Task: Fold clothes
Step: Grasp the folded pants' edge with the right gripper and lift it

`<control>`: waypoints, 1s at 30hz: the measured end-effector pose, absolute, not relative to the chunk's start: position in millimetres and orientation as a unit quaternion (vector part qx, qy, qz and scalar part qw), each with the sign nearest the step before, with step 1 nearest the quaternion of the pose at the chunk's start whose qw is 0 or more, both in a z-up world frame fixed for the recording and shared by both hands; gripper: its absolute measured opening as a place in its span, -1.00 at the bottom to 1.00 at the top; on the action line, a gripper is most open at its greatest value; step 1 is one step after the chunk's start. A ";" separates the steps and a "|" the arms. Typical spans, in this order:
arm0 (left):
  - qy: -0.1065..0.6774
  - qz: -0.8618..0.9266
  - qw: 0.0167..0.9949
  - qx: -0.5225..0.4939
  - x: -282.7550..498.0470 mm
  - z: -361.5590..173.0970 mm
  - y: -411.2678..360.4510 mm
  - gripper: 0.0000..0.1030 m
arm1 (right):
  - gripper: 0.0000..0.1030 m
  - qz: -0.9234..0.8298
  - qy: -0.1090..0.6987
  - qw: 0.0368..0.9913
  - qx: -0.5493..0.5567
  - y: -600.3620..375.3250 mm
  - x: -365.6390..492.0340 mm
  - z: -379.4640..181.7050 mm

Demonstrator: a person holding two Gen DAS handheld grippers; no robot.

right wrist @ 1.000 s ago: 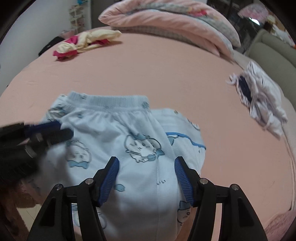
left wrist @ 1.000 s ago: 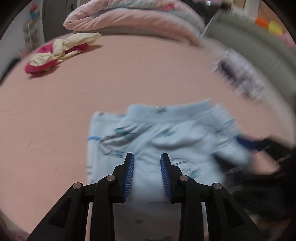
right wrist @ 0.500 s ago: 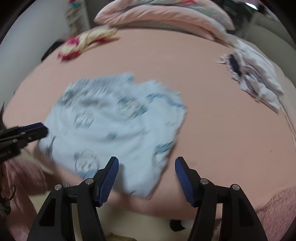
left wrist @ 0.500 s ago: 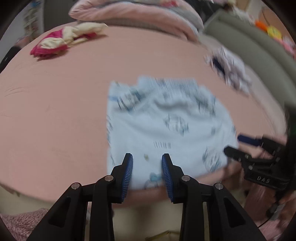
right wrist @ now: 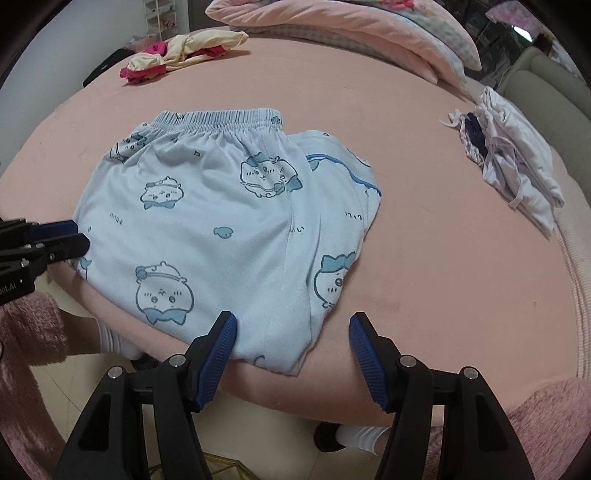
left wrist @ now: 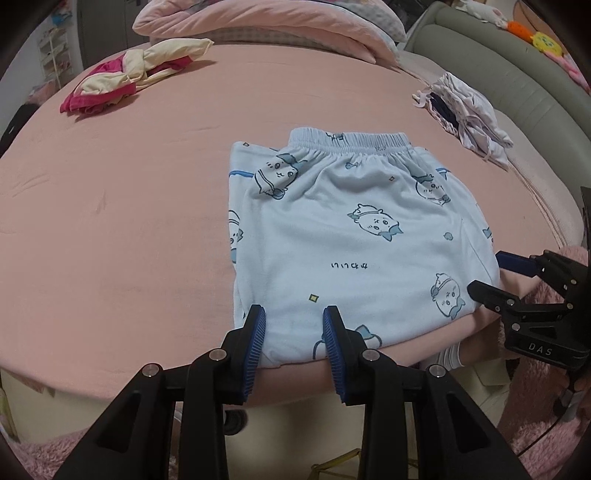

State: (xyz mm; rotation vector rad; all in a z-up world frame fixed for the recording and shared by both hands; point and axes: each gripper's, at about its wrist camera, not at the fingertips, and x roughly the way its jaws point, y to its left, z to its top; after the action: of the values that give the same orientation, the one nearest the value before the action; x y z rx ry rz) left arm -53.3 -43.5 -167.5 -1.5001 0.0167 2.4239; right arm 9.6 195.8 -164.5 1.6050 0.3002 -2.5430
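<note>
Light blue pyjama trousers (left wrist: 351, 236) with cartoon prints lie folded on the pink bed, waistband away from me; they also show in the right wrist view (right wrist: 221, 221). My left gripper (left wrist: 294, 321) is open and empty, hovering at the near hem by the bed edge; it appears at the left of the right wrist view (right wrist: 79, 236). My right gripper (right wrist: 291, 328) is open and empty over the near right corner of the trousers; it appears at the right of the left wrist view (left wrist: 487, 271).
A pink and cream garment pile (left wrist: 129, 79) lies at the far left of the bed (left wrist: 110, 206). A white and navy folded garment (right wrist: 513, 162) lies at the right. Pink bedding (right wrist: 351, 33) is stacked at the back. A grey sofa (left wrist: 517, 74) stands beyond the right side.
Both grippers have pulled back from over the trousers to the near bed edge. The trousers now lie flat and still.
</note>
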 end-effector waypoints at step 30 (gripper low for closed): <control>-0.063 0.870 0.148 -0.466 -71.1 -136.6 -54.7 -0.01 | -0.77 -0.803 -0.167 0.149 0.552 216.1 -14.5 -173.4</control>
State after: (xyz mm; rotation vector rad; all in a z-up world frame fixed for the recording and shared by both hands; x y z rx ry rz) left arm -71.1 -54.7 -136.6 -1.3409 -0.1812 2.5017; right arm -14.5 216.1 -173.4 1.5878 -0.4793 -2.3091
